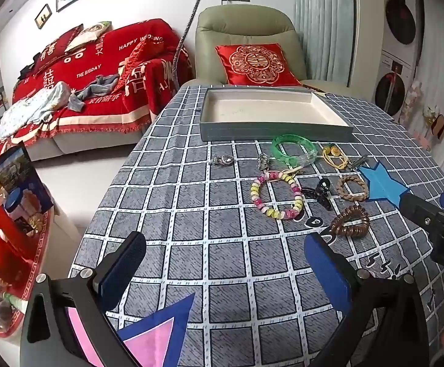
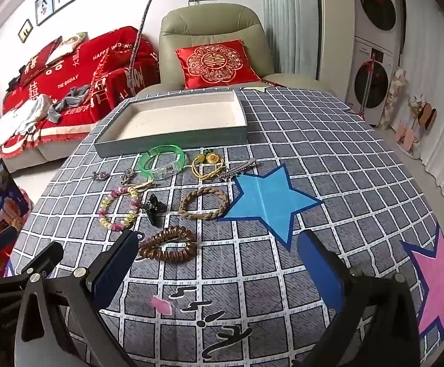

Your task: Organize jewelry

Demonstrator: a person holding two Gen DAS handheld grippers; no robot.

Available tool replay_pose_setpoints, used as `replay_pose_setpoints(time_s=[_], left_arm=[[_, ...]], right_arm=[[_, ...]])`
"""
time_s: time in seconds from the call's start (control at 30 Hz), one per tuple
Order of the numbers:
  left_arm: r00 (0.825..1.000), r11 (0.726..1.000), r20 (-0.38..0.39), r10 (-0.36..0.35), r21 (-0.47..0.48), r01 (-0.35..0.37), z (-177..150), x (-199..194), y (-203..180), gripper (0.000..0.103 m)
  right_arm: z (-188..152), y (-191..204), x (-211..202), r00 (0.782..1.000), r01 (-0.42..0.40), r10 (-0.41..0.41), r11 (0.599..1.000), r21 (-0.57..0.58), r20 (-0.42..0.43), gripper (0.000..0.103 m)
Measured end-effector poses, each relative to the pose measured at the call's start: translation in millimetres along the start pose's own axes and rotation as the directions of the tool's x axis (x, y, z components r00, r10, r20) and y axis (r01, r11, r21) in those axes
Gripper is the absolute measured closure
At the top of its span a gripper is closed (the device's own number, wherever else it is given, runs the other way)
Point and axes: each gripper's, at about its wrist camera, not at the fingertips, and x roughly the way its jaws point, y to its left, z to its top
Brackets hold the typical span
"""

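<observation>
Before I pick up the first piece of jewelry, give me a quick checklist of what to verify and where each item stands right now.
1. Left gripper open, nothing between its fingers: ok.
2. Right gripper open, nothing between its fingers: ok.
3. Tray holds nothing, ready to receive: ok.
4. Brown bead bracelet lies flat just ahead of the right gripper, apart from other pieces: ok.
5. Green bangle free of neighbours: not ok, clear wrapping clings to it.
6. Yellow cord piece separate from the metal hair clip: cannot tell, they lie against each other.

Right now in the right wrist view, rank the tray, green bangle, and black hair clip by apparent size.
1. tray
2. green bangle
3. black hair clip
The clip sits nearer the camera, yet looks smallest.
</observation>
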Motion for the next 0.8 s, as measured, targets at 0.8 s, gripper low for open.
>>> replay_pose_setpoints(time_s=[0.8], left_arm=[[1.0, 1.0, 0.0, 0.007, -0.005, -0.007, -1.3, 1.7, 3.4, 0.0]], right_arm=[[-0.7, -1.0, 0.5, 1.0, -0.006, 0.006, 1.0, 0.005, 0.002, 0.0]])
